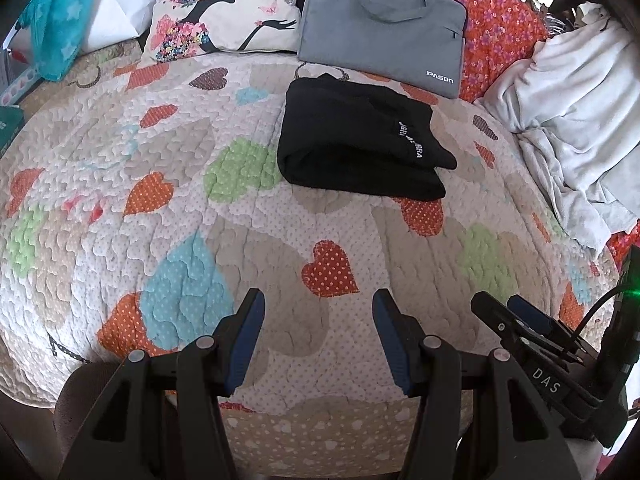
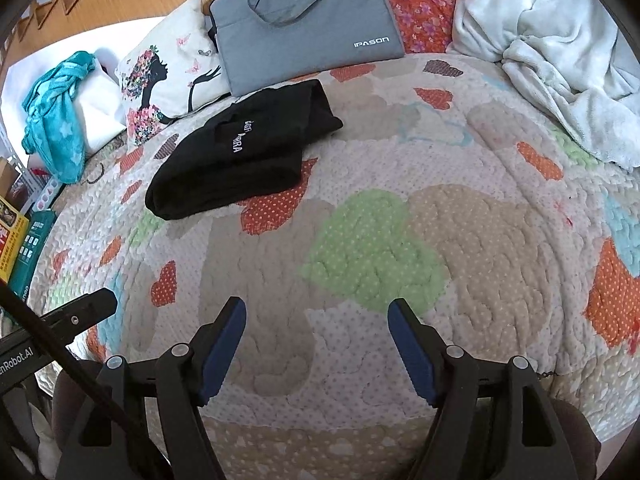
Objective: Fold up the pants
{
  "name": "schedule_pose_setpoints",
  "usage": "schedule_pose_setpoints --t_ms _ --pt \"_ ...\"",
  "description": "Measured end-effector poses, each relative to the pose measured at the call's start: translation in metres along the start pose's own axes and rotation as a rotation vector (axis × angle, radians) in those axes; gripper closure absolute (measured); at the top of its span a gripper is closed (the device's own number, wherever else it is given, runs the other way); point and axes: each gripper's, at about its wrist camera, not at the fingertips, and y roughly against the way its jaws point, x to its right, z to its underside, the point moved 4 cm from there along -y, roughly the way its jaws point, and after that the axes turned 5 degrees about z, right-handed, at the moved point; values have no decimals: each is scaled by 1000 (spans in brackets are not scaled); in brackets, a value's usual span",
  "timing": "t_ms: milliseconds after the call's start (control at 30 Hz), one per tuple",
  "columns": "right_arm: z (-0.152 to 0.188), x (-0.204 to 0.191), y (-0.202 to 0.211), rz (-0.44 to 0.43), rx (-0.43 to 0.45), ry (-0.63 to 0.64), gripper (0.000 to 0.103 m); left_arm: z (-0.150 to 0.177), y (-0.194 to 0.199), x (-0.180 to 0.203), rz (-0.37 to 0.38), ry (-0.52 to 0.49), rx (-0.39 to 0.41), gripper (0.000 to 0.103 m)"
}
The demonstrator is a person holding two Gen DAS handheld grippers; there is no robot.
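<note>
The black pants [image 1: 360, 140] lie folded into a compact bundle on the heart-patterned quilt [image 1: 160, 200], white lettering on top. They also show in the right wrist view [image 2: 244, 152], far and to the left. My left gripper [image 1: 319, 308] is open and empty, held over the quilt well short of the pants. My right gripper [image 2: 316, 316] is open and empty, also over bare quilt [image 2: 440, 240] near the bed's front edge. The right gripper's body shows at the left wrist view's lower right [image 1: 532, 344].
A grey laptop bag [image 1: 380, 24] lies just behind the pants. A printed pillow [image 1: 224, 12] sits to its left. A white blanket [image 1: 580, 112] is heaped at the right. A teal cloth [image 1: 60, 12] and boxes [image 2: 24, 240] are at the left edge.
</note>
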Motion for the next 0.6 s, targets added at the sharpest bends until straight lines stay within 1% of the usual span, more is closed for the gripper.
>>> schedule_pose_setpoints --t_ms 133,600 --pt "2 -1 -2 7 -7 7 24 2 -5 0 -10 4 -23 48" --pt "4 -5 -5 21 -15 30 23 4 -10 -1 -9 8 -29 48"
